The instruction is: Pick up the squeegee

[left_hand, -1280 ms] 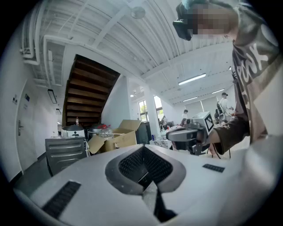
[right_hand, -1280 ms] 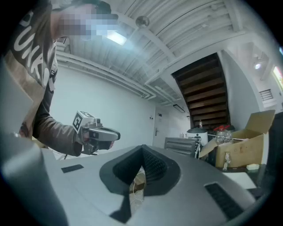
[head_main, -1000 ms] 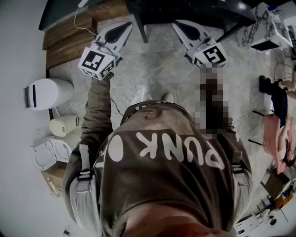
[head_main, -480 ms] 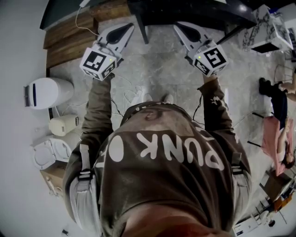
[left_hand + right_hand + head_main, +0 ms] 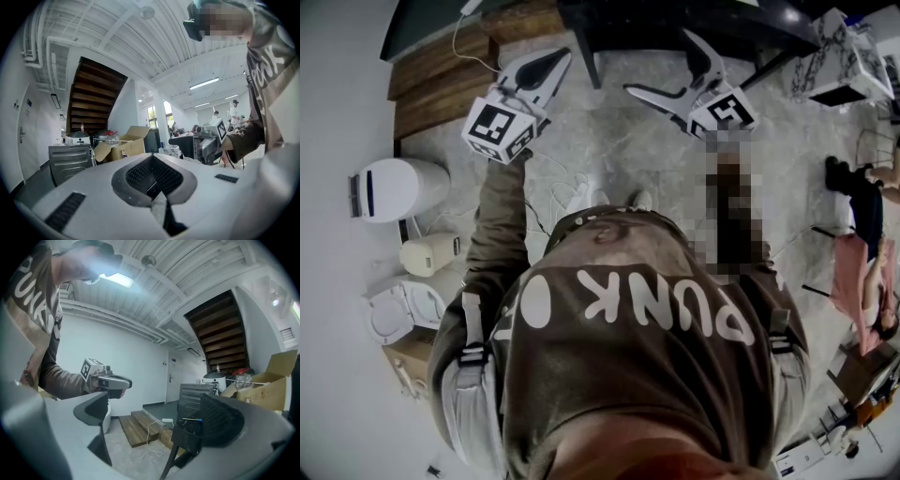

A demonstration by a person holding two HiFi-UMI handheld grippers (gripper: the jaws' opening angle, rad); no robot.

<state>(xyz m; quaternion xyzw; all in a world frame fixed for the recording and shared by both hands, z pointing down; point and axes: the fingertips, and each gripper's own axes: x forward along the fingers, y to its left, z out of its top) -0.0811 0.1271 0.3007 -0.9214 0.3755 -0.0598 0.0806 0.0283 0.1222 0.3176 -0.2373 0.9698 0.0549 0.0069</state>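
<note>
I cannot make out a squeegee in any view. My left gripper [image 5: 555, 58] is held level at the upper left of the head view with its jaws shut and nothing in them; its own view shows the two jaws [image 5: 151, 161] meeting. My right gripper [image 5: 659, 64] is at the upper right beside the dark table [image 5: 675, 19]. Its jaws are opening and stand wide apart, with nothing between them [image 5: 154, 420]. Each gripper appears in the other's view: the right gripper [image 5: 206, 140] and the left gripper [image 5: 105, 380].
Wooden steps [image 5: 441, 84] lie at the upper left, with a white cable [image 5: 150, 432] on the marbled floor beside them. A white bin [image 5: 394, 187] stands by the left wall. Cardboard boxes [image 5: 119, 147] and a grey metal cabinet [image 5: 70, 161] are ahead. A person sits at the far right [image 5: 862, 244].
The right gripper's jaws were together in both earlier frames and now stand wide apart. The left gripper has not moved.
</note>
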